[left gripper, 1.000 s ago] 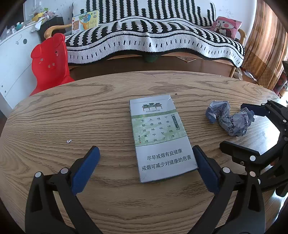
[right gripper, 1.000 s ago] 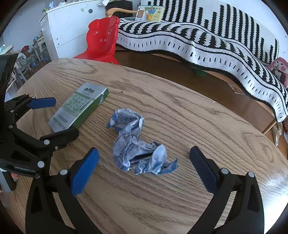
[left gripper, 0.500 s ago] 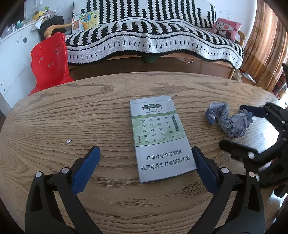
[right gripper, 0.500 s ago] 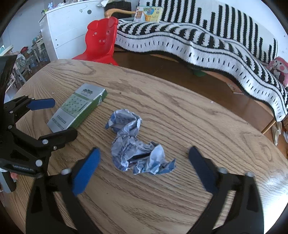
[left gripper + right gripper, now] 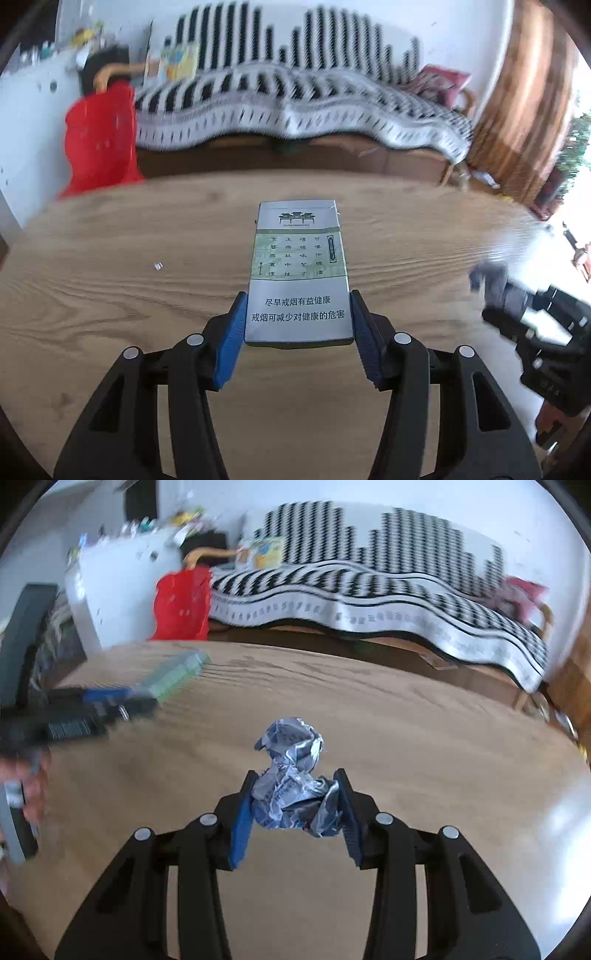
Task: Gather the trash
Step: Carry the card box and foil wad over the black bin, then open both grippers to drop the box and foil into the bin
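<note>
Left gripper, jaws closing, blue pads pressing the flat silver-and-green cigarette carton; right gripper, also closing, pinches the crumpled blue-grey paper wad. Both clear the oval wood-grain table. Best practice: firm both grips fully before carrying.
</note>
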Demonstrator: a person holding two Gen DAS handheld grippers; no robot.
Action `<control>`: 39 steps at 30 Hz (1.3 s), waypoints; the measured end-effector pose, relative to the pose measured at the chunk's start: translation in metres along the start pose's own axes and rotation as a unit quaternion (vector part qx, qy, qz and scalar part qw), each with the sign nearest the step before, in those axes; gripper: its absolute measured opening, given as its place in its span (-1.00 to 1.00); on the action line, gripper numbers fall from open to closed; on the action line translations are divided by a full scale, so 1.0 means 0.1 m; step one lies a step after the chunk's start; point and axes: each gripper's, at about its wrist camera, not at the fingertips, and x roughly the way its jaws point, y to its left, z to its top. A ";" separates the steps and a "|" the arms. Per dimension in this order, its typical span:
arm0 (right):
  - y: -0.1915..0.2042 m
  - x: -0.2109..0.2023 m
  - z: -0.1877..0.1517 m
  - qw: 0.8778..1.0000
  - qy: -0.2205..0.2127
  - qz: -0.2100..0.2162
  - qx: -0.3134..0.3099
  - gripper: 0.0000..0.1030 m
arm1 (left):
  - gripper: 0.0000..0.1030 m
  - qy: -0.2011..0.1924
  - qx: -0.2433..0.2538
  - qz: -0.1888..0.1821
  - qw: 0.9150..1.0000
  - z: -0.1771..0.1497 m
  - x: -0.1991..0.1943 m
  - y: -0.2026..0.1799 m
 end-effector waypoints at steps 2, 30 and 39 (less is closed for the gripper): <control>-0.19 -0.48 -0.25 0.999 -0.009 -0.008 0.039 -0.20 | 0.03 -0.022 0.002 -0.036 0.999 -0.03 -0.44 -0.22; -1.86 -3.22 -4.53 0.886 0.108 -0.082 0.442 -0.18 | 0.03 0.239 0.375 -0.245 0.862 -3.25 -0.97 -4.51; -1.93 -3.01 -4.39 0.887 0.120 -0.075 0.440 -0.17 | 0.03 0.264 0.360 -0.241 0.862 -3.25 -0.86 -4.51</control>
